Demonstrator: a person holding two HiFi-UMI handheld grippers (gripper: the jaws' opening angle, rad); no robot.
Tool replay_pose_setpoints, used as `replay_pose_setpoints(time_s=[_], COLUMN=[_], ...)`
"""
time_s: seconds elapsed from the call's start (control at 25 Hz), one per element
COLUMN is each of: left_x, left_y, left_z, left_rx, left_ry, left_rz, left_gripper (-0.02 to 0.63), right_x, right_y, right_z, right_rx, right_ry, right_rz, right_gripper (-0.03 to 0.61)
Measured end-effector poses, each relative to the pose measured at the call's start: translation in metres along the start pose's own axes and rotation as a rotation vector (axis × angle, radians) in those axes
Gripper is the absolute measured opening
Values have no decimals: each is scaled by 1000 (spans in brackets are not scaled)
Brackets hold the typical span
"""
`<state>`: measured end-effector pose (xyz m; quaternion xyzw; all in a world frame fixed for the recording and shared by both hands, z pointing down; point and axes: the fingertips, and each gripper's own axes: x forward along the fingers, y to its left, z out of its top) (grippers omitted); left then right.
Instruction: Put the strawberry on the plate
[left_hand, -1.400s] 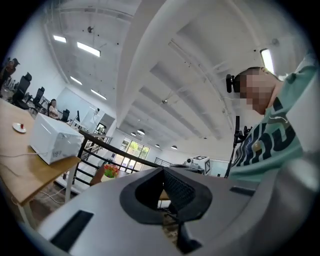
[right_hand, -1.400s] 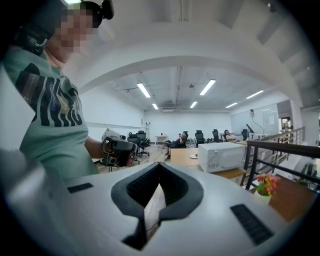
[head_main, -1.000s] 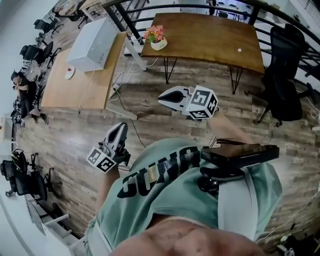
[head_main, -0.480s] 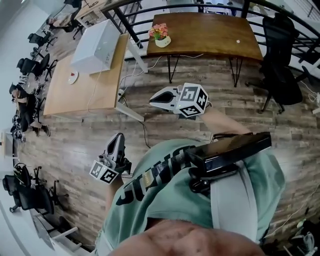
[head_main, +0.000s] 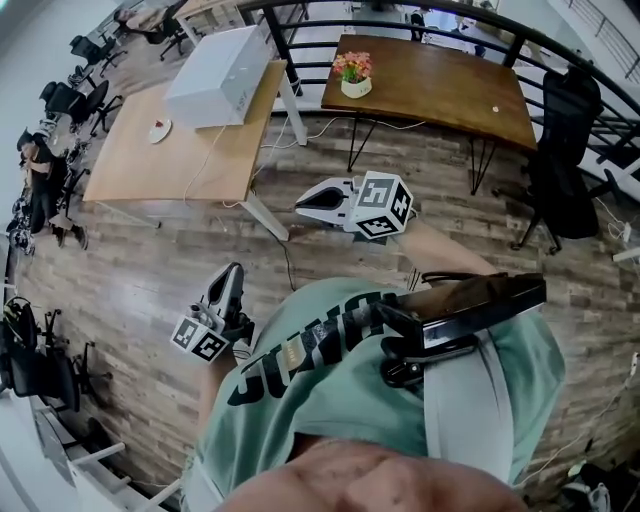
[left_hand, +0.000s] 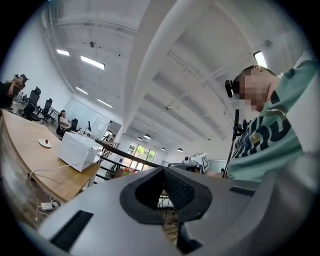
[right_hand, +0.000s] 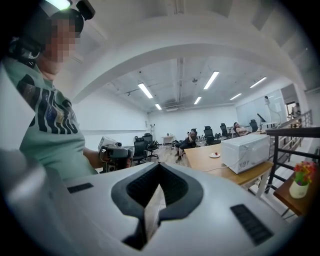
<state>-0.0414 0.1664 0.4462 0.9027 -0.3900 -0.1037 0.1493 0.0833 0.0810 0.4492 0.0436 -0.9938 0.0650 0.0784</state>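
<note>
Plank floor (head_main: 130, 280), one pale table (head_main: 200, 165), one dark table (head_main: 440, 85), one plate (head_main: 159, 130); left gripper (head_main: 233, 272), right gripper (head_main: 302, 203), each pressed together.

Person wears a mint-green short-sleeved T-shirt (head_main: 330, 420) with large dark block lettering across the chest. At 4 o'clock in the head view, a flat black device (head_main: 470, 305) sits on a black clamp, with a pale grey strap (head_main: 460, 420) below it. A black camera unit (left_hand: 229, 88) is worn on the head. Left gripper (head_main: 232, 272), at 8 o'clock, and right gripper (head_main: 302, 203), near centre, have pale grey shells and black ribbed pads. Each carries a white cube (head_main: 383, 206) with black square markers.
</note>
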Motion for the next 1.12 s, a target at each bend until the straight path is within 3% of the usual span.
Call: replay_pose_setpoints(time_s=[0.32, 0.6, 1.12], left_x=[42, 78, 65], left_y=[-16, -32, -33], left_z=[-4, -5, -1], left_rx=[-2, 6, 17], left_ry=[-27, -2, 3], left_rz=[10, -23, -34], left_gripper=[3, 3, 3], right_x=[-41, -70, -71], right_y=[-26, -45, -32], right_z=[4, 7, 6], right_rx=[-17, -3, -2], right_ry=[0, -27, -41], right_rz=[9, -11, -34], right_gripper=[8, 8, 8])
